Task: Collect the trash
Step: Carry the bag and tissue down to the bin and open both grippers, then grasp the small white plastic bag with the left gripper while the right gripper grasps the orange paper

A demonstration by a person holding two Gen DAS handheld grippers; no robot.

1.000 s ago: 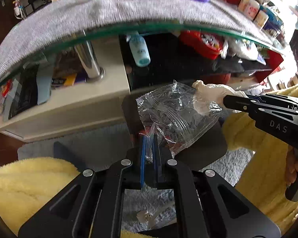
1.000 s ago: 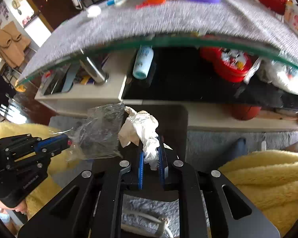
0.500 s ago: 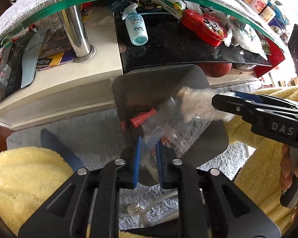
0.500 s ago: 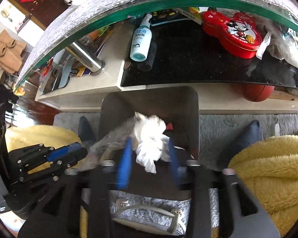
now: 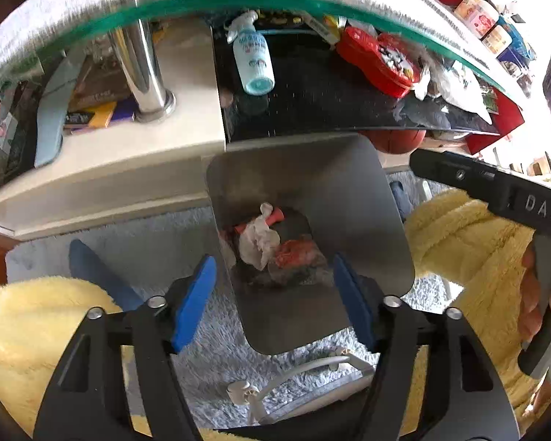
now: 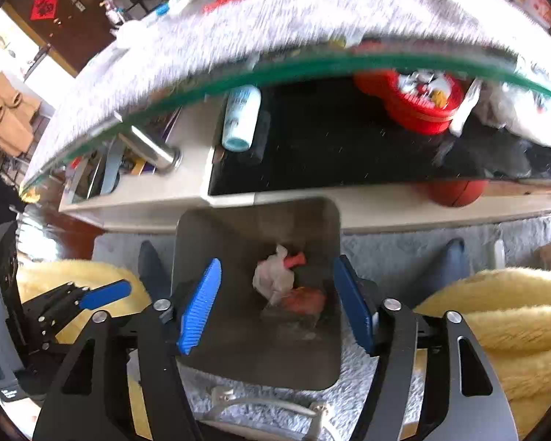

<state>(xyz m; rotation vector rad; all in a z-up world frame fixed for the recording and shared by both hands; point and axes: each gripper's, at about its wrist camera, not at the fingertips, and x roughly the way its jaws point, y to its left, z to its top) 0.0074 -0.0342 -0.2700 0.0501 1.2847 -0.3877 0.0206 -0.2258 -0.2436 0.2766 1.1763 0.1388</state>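
Both claws, left claw (image 5: 275, 294) and right claw (image 6: 275, 301), just opened, gape empty above the metal bin (image 5: 349, 183) holding crumpled tissue (image 5: 259, 239) and plastic bag (image 5: 297, 261).

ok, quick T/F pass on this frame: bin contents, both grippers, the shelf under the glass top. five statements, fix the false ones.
1. The left gripper is shut on a plastic bag. False: its fingers stand apart with nothing between them; they have just been opening.
2. A white tissue lies inside the bin. True.
3. The right gripper is open above the bin. True; its fingers have just been opening too.
4. The bin is empty. False: tissue, a clear bag and something red lie at the bottom.
5. The spray bottle lies on the rug. False: it is on the black shelf under the glass top.
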